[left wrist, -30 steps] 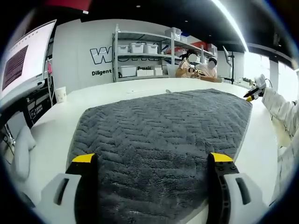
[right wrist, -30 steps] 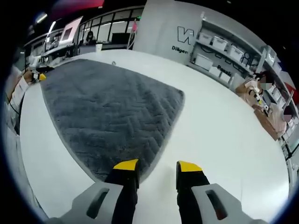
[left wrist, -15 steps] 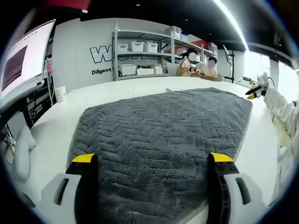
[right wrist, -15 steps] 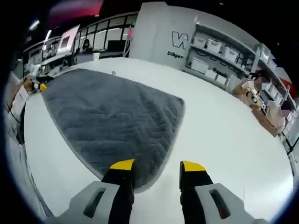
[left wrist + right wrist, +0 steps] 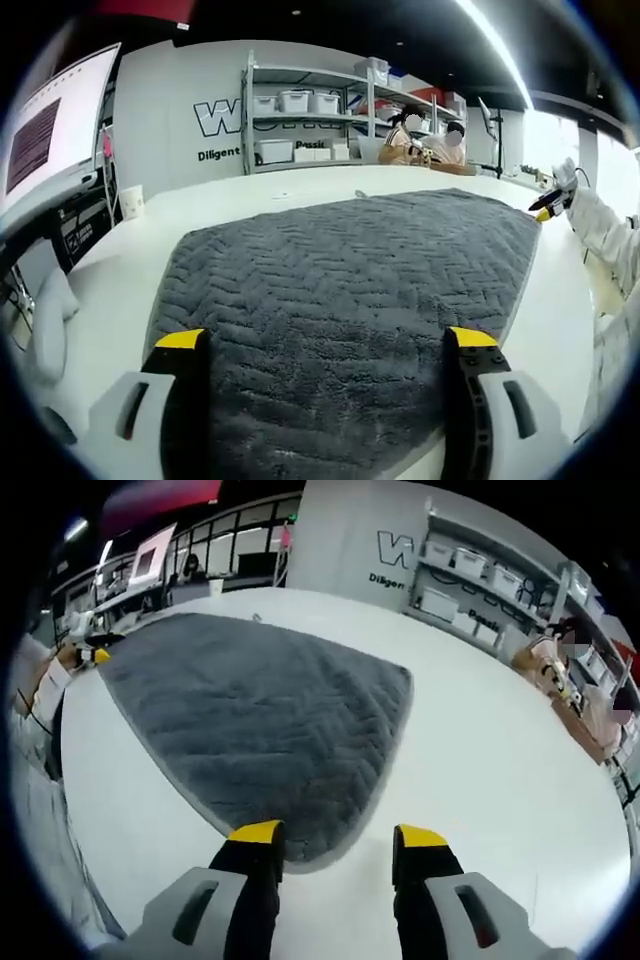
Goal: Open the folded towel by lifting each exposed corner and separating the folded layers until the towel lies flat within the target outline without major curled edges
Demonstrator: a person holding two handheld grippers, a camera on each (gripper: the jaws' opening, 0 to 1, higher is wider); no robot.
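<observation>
A grey towel [image 5: 340, 280] with a herringbone pile lies spread flat on the white table [image 5: 120, 270]. My left gripper [image 5: 325, 338] hovers over its near edge, jaws wide apart with only the towel surface under them. In the right gripper view the towel [image 5: 260, 715] tapers to a rounded corner just ahead of my right gripper [image 5: 338, 835], which is open and holds nothing. The right gripper's yellow tip [image 5: 546, 212] and a white sleeve [image 5: 600, 225] sit at the towel's far right corner. The left gripper [image 5: 98, 656] shows small at the towel's far left.
A metal shelf [image 5: 300, 110] with white bins stands against the back wall. Two people [image 5: 425, 140] sit at the back right. A paper cup [image 5: 130, 202] and a monitor [image 5: 50, 130] are at the left. Bare white table [image 5: 500, 780] stretches to the right of the towel.
The right gripper's jaws have spread a little wider and its view has shifted slightly around the towel corner. The left gripper and the towel have stayed put.
</observation>
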